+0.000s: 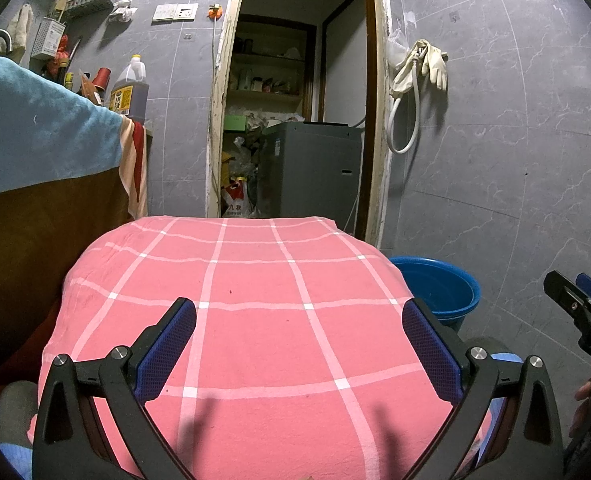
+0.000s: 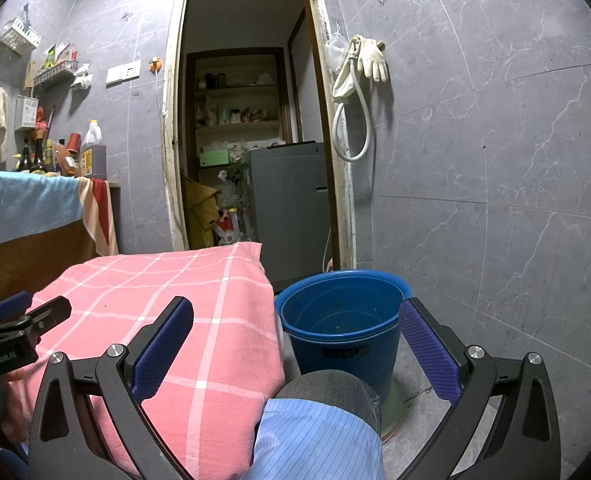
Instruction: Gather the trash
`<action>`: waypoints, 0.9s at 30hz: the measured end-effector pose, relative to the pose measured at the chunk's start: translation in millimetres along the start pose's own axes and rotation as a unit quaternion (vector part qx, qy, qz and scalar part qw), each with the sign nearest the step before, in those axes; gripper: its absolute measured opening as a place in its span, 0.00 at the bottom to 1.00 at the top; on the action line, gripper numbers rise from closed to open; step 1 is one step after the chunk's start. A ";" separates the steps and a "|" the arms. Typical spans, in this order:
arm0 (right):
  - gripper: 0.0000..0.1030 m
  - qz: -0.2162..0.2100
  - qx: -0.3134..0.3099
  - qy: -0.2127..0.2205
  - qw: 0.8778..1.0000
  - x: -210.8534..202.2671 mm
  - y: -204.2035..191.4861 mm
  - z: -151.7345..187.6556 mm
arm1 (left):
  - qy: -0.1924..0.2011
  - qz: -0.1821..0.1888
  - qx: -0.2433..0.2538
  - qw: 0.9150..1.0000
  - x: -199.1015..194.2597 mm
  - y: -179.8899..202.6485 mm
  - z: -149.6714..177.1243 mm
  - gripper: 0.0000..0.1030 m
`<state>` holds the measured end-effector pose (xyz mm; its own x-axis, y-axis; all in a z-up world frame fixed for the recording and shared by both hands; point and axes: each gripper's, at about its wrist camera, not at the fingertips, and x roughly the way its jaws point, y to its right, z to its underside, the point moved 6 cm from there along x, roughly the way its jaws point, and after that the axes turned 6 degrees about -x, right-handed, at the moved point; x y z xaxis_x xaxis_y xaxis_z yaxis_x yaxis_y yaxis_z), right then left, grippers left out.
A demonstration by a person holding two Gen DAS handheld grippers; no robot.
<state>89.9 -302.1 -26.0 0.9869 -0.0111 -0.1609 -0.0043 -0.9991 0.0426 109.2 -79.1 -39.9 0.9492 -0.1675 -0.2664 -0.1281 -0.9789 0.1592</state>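
Left wrist view shows, from the left, a light blue towel (image 1: 35, 120) hanging over a brown counter edge, with a big bottle of dark liquid (image 1: 129, 92) behind it near the grey tiled wall. Below, the left gripper (image 1: 299, 344) has its fingers (image 1: 167, 352) spread wide and holding nothing, above a bench (image 1: 255, 320) covered by a soft pink cloth with white check lines. No trash lies on this cloth. Behind the bench an open doorway shows a grey machine (image 1: 311, 168) and plastic bags on the floor. Further right a round blue plastic bucket (image 1: 439, 288) stands on the floor just beside the bench, and pale rubber gloves (image 1: 431, 64) hang on the wall with a white hose. Right wrist view shows the right gripper (image 2: 295, 344) also with fingers wide apart and empty, the bucket (image 2: 343, 328) between them and looking empty, and a grey knee (image 2: 327, 392) in front.
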 end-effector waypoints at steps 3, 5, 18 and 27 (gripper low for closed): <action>1.00 0.000 0.000 0.000 1.000 0.3 0.0 0.0 | 0.000 0.000 0.000 1.000 0.1 0.1 -0.1 0.98; 1.00 0.000 0.000 0.000 1.000 0.1 0.0 -0.1 | 0.000 0.000 0.001 1.000 0.1 0.5 0.0 0.98; 1.00 0.000 -0.002 -0.003 1.000 -0.2 -3.1 4.0 | -0.013 0.002 0.003 1.000 2.0 1.7 4.7 0.98; 1.00 0.000 -0.002 -0.003 1.000 -0.4 -3.8 4.7 | -0.012 -0.002 -0.002 1.000 -0.5 0.3 3.6 0.98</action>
<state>88.8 -298.5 -30.7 0.9858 -0.0112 -0.1677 -0.0034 -0.9989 0.0465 107.6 -79.8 -43.1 0.9428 -0.1660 -0.2891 -0.1227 -0.9792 0.1618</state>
